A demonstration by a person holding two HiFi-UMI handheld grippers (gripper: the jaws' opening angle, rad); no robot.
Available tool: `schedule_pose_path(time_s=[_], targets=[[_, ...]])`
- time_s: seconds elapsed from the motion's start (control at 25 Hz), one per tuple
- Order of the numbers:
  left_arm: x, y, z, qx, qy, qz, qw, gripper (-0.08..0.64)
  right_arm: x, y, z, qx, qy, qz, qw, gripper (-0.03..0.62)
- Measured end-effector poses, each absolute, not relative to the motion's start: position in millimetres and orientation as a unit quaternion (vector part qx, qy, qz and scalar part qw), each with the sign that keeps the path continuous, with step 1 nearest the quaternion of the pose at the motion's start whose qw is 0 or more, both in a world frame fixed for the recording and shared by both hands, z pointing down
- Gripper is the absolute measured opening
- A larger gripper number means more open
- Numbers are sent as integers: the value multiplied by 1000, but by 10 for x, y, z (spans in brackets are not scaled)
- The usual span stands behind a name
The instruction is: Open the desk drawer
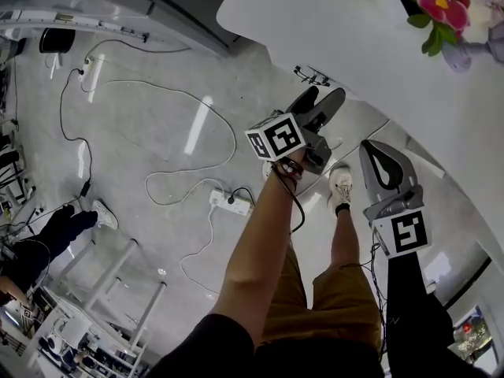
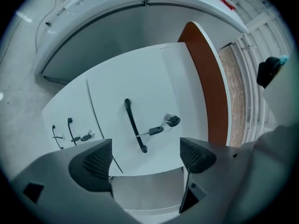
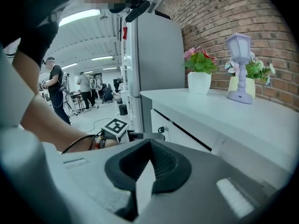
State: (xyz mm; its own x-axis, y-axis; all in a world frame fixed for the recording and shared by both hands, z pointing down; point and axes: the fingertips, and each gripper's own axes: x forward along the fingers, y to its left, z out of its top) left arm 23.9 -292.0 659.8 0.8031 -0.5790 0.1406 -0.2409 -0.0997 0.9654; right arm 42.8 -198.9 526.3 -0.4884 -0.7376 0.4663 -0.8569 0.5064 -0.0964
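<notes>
The left claw (image 1: pixel 320 101) gapes wide and empty, aimed at the drawer (image 2: pixel 154 87) without touching it. That drawer has one black handle (image 2: pixel 134 125) and one key (image 2: pixel 157 130) at its lock, and a second drawer (image 2: pixel 70 108) beside it shows the same, so two of each. The right claw (image 3: pixel 149 148) is pinched together on nothing beside the white bench (image 3: pixel 243 120), which carries a pink-flowered plant (image 3: pixel 200 73), a second plant (image 3: pixel 257 73) and one lilac lamp (image 3: pixel 239 69) between them.
</notes>
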Motion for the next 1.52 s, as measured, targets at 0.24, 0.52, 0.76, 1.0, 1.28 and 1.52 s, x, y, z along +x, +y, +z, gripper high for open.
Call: schedule_pose_path(time_s=[0.24, 0.52, 0.76, 1.0, 1.28, 1.52], targets=[[260, -3081, 6719, 682, -284, -207, 641, 465, 433, -1889, 5461, 449, -853, 161, 212, 0], [357, -3156, 6757, 676, -281, -217, 645, 460, 542, -1924, 5477, 458, -851, 165, 198, 0], [220, -3193, 6811, 633, -306, -273, 657, 123, 517, -1927, 5455, 458, -853, 171, 184, 0], [229, -3249, 6777, 626, -303, -297, 654, 77, 550, -1909, 5504, 453, -853, 175, 191, 0], [245, -3269, 6684, 618, -290, -322, 656, 23, 579, -1877, 5510, 460, -851, 177, 182, 0], [216, -3290, 6679, 606, -296, -348, 651, 25, 556, -1845, 5545, 464, -848, 182, 180, 0]])
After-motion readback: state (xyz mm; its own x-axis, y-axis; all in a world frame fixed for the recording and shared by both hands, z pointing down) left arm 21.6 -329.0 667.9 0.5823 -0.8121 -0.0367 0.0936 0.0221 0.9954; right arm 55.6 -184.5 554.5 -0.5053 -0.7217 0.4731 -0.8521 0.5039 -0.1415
